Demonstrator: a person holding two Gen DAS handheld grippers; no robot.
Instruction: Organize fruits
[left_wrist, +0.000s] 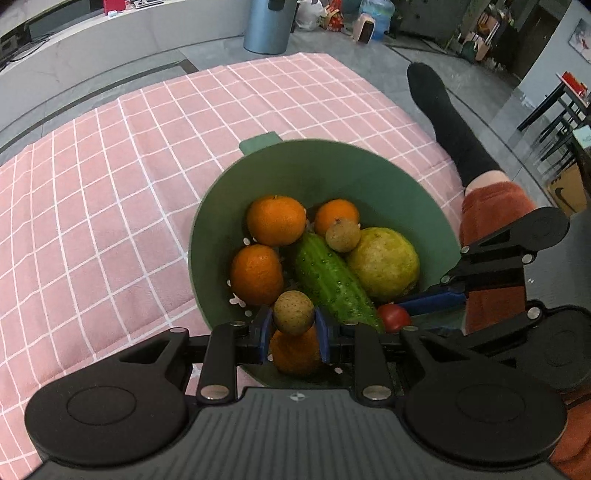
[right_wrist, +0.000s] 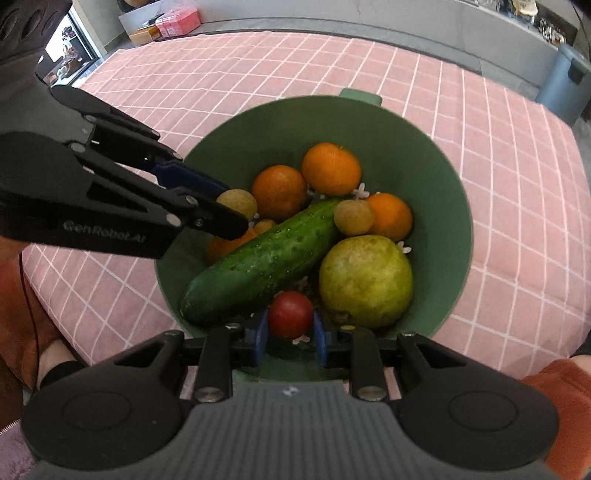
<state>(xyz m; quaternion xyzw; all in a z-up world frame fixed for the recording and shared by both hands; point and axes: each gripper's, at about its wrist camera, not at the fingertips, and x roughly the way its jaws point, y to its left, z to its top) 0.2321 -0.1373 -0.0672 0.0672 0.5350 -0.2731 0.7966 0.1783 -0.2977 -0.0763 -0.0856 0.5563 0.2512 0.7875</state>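
Note:
A green bowl (left_wrist: 369, 173) (right_wrist: 436, 177) on the pink checked cloth holds several oranges (left_wrist: 276, 220) (right_wrist: 331, 168), a cucumber (left_wrist: 334, 282) (right_wrist: 262, 260), a yellow-green pear-like fruit (left_wrist: 384, 263) (right_wrist: 365, 281) and a small brown longan (left_wrist: 342, 235) (right_wrist: 354, 218). My left gripper (left_wrist: 293, 334) is shut on another brown longan (left_wrist: 293, 312) (right_wrist: 237, 202) over the bowl's near side. Over the opposite side my right gripper (right_wrist: 290, 338) is shut on a small red tomato (right_wrist: 290, 314) (left_wrist: 393, 316). Each gripper shows in the other's view, the right gripper (left_wrist: 400, 306) and the left gripper (right_wrist: 231, 218).
The pink checked cloth (left_wrist: 110, 184) (right_wrist: 517, 184) covers a low surface. A person's leg in a black sock (left_wrist: 443, 122) and rust-coloured clothing (left_wrist: 491, 206) lie beside it on the right. A blue-grey bin (left_wrist: 266, 26) stands on the floor beyond.

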